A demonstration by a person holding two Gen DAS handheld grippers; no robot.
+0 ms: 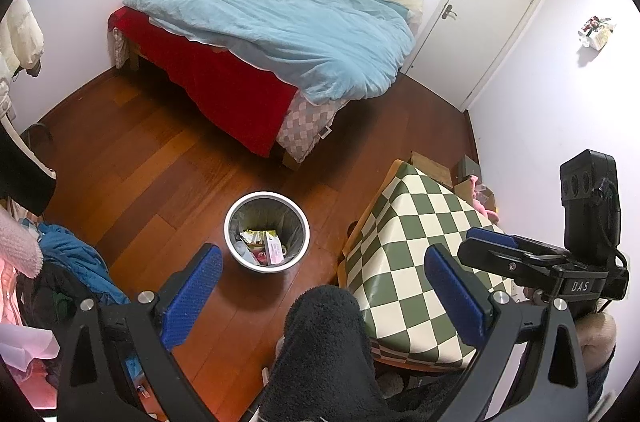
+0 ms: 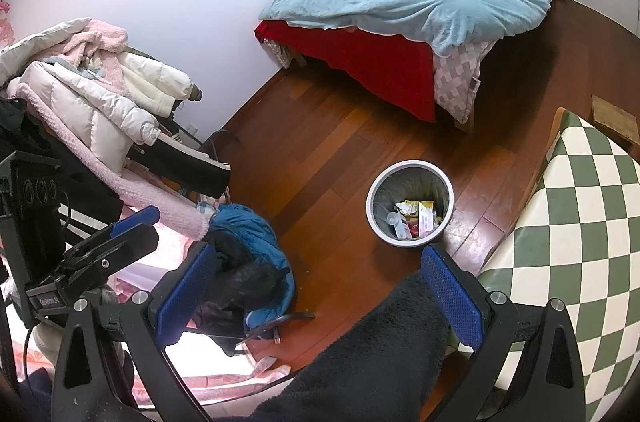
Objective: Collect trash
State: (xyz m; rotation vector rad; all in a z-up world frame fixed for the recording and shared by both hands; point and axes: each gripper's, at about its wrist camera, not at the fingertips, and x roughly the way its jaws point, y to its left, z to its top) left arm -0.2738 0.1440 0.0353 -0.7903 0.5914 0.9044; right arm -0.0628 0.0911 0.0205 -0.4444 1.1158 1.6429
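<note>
A round metal trash bin (image 1: 267, 231) with a grey liner stands on the wooden floor and holds several wrappers and packets (image 1: 264, 246). It also shows in the right wrist view (image 2: 410, 202). My left gripper (image 1: 324, 296) is open and empty, held high above the floor near the bin. My right gripper (image 2: 320, 296) is open and empty too. The right gripper also shows in the left wrist view (image 1: 486, 242), over the checkered table. The left gripper shows at the left of the right wrist view (image 2: 136, 226). A dark fuzzy leg (image 1: 324, 350) lies between the fingers.
A green-and-white checkered table (image 1: 416, 262) stands right of the bin. A bed with a blue duvet (image 1: 280, 22) fills the back. Piled clothes (image 2: 92, 102) and a blue jacket (image 2: 248, 238) sit at left. A white door (image 1: 484, 18) and cardboard boxes (image 1: 436, 166) are at the right.
</note>
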